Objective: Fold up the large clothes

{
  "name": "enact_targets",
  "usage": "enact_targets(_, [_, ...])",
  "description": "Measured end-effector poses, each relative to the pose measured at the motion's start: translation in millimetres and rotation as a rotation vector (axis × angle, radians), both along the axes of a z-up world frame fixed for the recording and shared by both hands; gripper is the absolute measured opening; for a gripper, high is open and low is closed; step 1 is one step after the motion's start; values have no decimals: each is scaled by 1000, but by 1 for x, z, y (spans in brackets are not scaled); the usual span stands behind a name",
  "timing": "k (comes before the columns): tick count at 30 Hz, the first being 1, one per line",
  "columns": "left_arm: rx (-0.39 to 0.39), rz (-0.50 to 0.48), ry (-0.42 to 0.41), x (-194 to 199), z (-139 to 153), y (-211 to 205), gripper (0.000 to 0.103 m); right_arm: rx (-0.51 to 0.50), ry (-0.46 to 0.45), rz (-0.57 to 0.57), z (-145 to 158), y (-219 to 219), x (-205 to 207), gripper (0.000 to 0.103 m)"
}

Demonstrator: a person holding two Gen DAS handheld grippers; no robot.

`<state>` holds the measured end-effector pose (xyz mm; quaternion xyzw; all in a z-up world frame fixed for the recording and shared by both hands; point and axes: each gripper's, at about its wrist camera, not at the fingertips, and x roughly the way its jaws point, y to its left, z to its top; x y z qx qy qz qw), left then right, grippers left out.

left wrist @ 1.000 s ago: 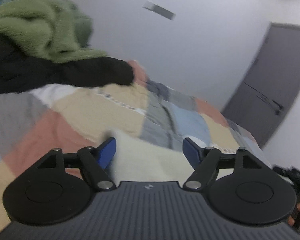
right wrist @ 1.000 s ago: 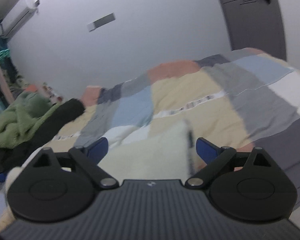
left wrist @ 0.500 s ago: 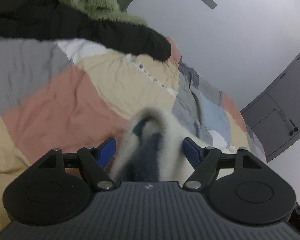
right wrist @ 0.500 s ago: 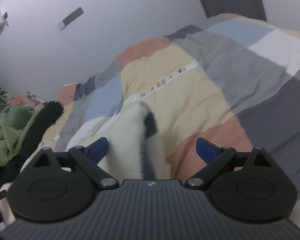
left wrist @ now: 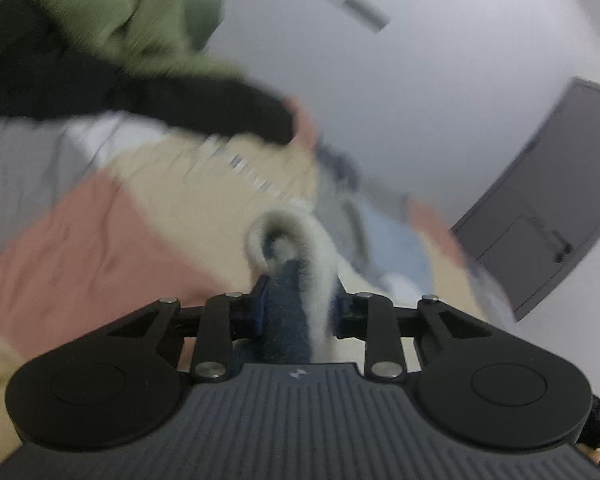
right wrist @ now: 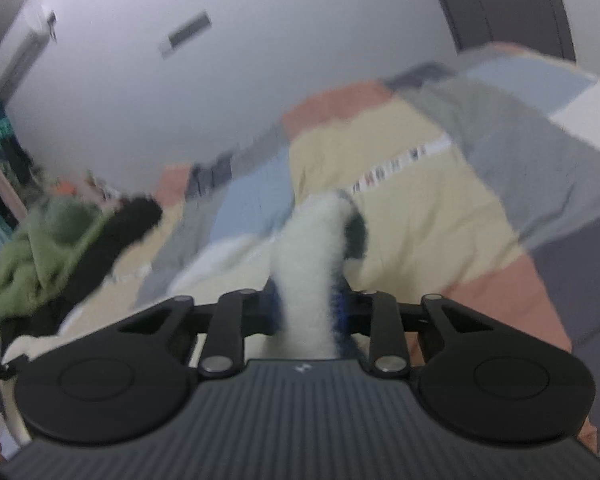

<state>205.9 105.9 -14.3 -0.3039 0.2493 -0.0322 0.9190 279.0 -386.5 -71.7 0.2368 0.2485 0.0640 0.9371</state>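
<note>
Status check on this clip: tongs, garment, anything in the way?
Left tongs and right tongs just closed, each clamped on the cream fleece garment. Garment bunched over the patchwork quilt. Green and black clothes pile sits aside.

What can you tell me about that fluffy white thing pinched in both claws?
The fleece garment looks thick and fuzzy, cream-white on one face and dark navy on the other. Both claws have just closed on it: the left claw pinches a bunched fold whose edge curls over to show the navy side, and the right claw grips another bunched part with a dark patch at its tip. It sticks forward from the pads over the patchwork quilt; the rest is hidden.
</note>
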Motion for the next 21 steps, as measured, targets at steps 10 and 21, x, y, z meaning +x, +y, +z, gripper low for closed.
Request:
enact_targets(10, [3, 12, 109, 18, -25, -3, 35, -78, 69, -21, -19, 6, 16, 29])
enact_targets(21, [125, 60, -43, -32, 21, -16, 64, -183, 89, -30, 8, 16, -15, 73])
